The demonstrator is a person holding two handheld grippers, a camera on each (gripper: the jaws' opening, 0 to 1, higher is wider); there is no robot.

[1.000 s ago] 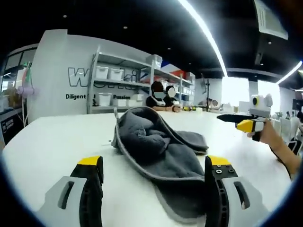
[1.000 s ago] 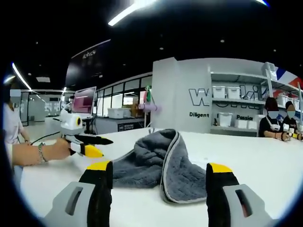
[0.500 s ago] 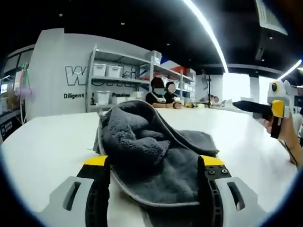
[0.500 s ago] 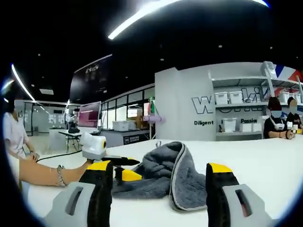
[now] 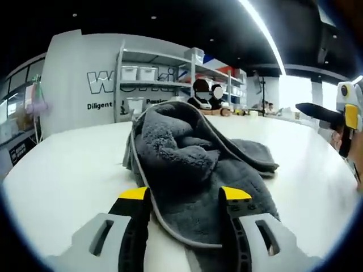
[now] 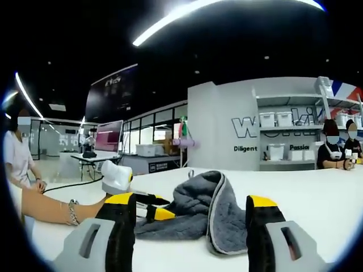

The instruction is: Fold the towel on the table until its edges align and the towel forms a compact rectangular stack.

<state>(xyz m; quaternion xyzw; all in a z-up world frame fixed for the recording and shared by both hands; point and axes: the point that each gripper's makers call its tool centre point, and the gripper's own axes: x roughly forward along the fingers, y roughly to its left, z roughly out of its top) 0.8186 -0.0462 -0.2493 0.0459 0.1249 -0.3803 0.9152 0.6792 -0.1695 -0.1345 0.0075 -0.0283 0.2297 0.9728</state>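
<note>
Grey wall (image 6: pixel 218 122) behind the shelving: large outlined letters, partly hidden by shelves, legible as "Wo" (image 6: pixel 245 126). Smaller dark line beneath reads "Diligent" (image 6: pixel 247 148), then "Passion" (image 6: pixel 300 147). No other legible text.

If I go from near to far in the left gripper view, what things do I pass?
Left gripper → grey towel → white table beyond it → people sitting at the far end → shelves with bins.
</note>
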